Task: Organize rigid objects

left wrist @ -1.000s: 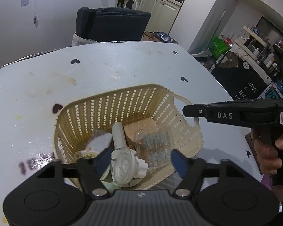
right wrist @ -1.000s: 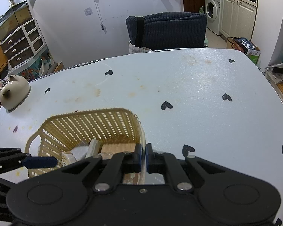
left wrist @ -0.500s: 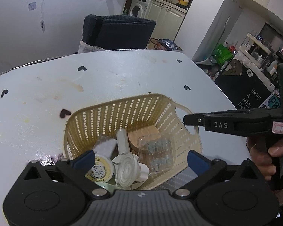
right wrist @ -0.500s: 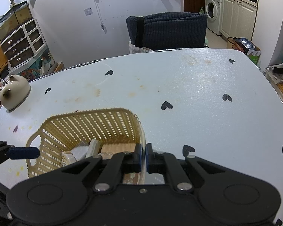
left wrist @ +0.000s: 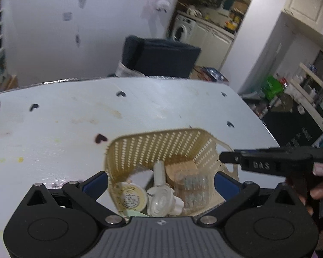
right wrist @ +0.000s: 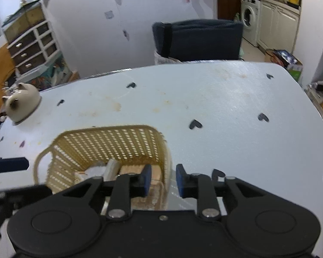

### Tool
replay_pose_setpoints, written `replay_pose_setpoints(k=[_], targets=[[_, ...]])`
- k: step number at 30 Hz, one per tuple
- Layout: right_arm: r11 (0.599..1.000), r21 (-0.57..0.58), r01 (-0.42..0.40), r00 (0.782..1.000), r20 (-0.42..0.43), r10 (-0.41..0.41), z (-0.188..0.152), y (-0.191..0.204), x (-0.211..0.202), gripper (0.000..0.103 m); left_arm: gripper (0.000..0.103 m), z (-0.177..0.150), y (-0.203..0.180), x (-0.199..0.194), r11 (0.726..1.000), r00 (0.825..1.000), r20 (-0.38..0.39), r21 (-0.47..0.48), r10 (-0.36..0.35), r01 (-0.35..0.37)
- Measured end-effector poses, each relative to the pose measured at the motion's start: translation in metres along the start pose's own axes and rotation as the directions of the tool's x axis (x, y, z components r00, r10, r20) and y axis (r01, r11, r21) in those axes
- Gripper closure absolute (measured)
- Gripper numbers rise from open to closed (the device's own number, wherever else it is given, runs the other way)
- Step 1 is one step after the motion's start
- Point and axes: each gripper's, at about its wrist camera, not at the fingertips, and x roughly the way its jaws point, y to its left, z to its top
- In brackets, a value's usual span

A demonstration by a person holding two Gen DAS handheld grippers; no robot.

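A tan woven plastic basket [left wrist: 161,146] stands on the white table and also shows in the right wrist view [right wrist: 109,142]. It holds a round tin with a yellow label [left wrist: 131,197], a white plastic fitting [left wrist: 161,200], a clear blister pack [left wrist: 191,185] and a wooden block [left wrist: 180,169]. My left gripper [left wrist: 160,182] is wide open, its blue pads either side of the basket's near end. My right gripper [right wrist: 162,182] is open, with the basket's right rim between its pads, not gripped.
A white table [right wrist: 226,107] with black heart marks carries a cat-shaped ceramic piece [right wrist: 21,103] at the far left. A dark blue chair [right wrist: 196,40] stands behind the table. Drawers [right wrist: 32,51] stand by the left wall.
My left gripper opened wide and drew back from the basket's contents. My right gripper, shut on the basket's rim before, has opened. Both views have tilted upward.
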Motion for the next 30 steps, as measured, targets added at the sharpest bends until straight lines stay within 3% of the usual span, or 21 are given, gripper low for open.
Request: replay_pose_setpoints(k=[8,13,17,23,30], targets=[[0.998,-0.054,-0.012,0.994,0.106,0.018,-0.007,0.011,-0.036,0.057,0.000,-0.007,0.002,-0.031,0.997,0.993,0.092,-0.022,0.070,-0.068],[0.999,-0.047,0.010,0.985,0.174,-0.001,-0.017,0.014,-0.063,0.047,0.000,-0.014,-0.002,-0.050,0.986,0.979,0.124,-0.017,0.164,-0.164],[0.999,-0.043,0.032,0.971,0.238,-0.021,-0.030,0.018,-0.087,0.035,0.000,-0.023,0.001,-0.066,0.988,0.975,0.159,-0.020,0.154,-0.152],[0.997,-0.020,0.070,0.949,0.309,-0.061,-0.054,0.026,-0.115,0.029,0.000,-0.040,0.004,-0.091,0.973,0.954,0.195,-0.020,0.228,-0.229],[0.994,-0.020,0.106,0.933,0.349,-0.092,-0.079,0.042,-0.134,0.019,0.000,-0.061,0.012,-0.116,0.970,0.945,0.221,-0.027,0.242,-0.242]])
